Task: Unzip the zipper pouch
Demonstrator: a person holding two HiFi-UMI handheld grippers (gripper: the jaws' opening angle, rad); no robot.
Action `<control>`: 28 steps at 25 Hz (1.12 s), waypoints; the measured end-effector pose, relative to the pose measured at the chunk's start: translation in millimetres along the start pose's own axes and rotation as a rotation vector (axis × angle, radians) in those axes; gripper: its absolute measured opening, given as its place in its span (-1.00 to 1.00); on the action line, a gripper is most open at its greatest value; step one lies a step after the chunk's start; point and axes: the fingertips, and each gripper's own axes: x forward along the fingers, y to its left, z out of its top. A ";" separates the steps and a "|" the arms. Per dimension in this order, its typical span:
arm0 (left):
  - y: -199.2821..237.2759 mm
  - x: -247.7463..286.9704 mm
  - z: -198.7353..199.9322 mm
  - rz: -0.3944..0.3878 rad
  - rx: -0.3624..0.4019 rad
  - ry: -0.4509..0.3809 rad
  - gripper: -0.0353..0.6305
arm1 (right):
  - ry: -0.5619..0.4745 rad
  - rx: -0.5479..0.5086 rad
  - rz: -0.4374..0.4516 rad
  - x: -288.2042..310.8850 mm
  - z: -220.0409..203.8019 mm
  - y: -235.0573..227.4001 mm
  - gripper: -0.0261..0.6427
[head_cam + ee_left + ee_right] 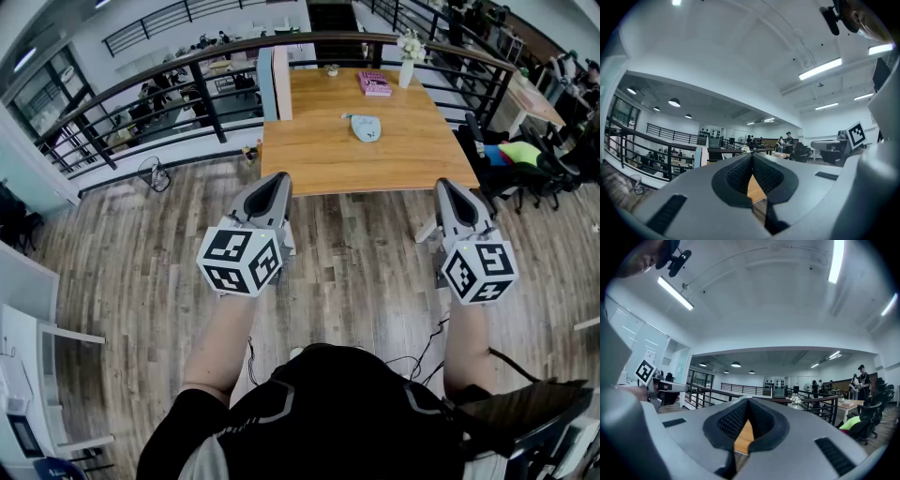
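One left gripper (274,180), fingers together, empty | one right gripper (445,186), fingers together, empty | one zipper pouch (366,127) on table (319,155)

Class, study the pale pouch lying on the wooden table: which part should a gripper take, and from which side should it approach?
Probably its near edge, approached from the person's side of the table: the pouch lies flat, so only a thin rim offers a pinch, and bare wood lies in front of it. The zipper tab is too small to locate.
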 end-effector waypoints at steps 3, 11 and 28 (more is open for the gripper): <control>-4.0 2.6 -0.8 -0.002 0.009 0.002 -0.81 | -0.007 -0.004 0.006 0.0 1.3 -1.9 -0.90; -16.3 12.8 -1.5 -0.012 0.032 0.001 -0.81 | -0.023 0.025 0.013 -2.6 1.9 -12.5 -0.90; -49.4 28.2 2.8 -0.018 0.107 0.003 -0.80 | -0.038 0.014 0.057 -5.7 3.0 -30.4 -0.89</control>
